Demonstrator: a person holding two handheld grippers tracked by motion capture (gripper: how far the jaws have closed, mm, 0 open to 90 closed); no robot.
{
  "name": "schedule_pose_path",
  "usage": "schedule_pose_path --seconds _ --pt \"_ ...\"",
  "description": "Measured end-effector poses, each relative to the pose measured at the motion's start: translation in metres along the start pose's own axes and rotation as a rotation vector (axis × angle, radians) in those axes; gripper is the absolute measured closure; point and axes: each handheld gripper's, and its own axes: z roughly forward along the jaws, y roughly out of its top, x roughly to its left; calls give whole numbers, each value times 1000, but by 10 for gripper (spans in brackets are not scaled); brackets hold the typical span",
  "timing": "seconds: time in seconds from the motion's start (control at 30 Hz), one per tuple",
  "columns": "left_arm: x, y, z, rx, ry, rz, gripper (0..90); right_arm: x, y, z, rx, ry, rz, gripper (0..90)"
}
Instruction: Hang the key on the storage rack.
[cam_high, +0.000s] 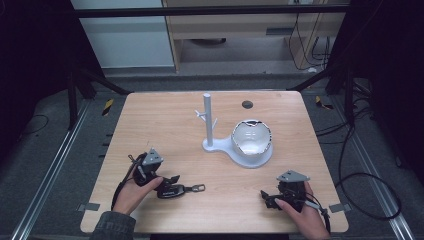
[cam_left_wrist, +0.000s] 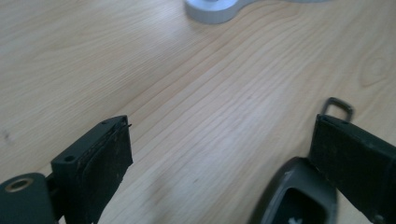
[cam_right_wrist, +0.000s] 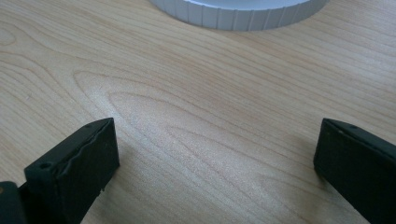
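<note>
Your left claw (cam_high: 172, 186) rests wide on the table (cam_high: 165, 125); your right claw (cam_high: 270, 199) also gapes, empty. The cup (cam_high: 252, 137) sits on the stand base (cam_high: 235, 152), its interior indistinct.

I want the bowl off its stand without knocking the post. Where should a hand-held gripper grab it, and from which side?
Probably the bowl's rim on its right, away from the post. The bowl sits open side up on the stand's round base, so a thin rim edge is exposed for two jaws, one inside and one outside. The right hand-held gripper is open and nearer that side.
</note>
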Motion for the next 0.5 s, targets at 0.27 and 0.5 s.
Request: schedule_pose_path --seconds 0.27,0.5 --pt "-37 14 12 121 -81 184 53 -2 1 1 0 5 -8 4" --pt "-49 40 23 271 -81 335 76 -6 2 2 0 15 -17 4"
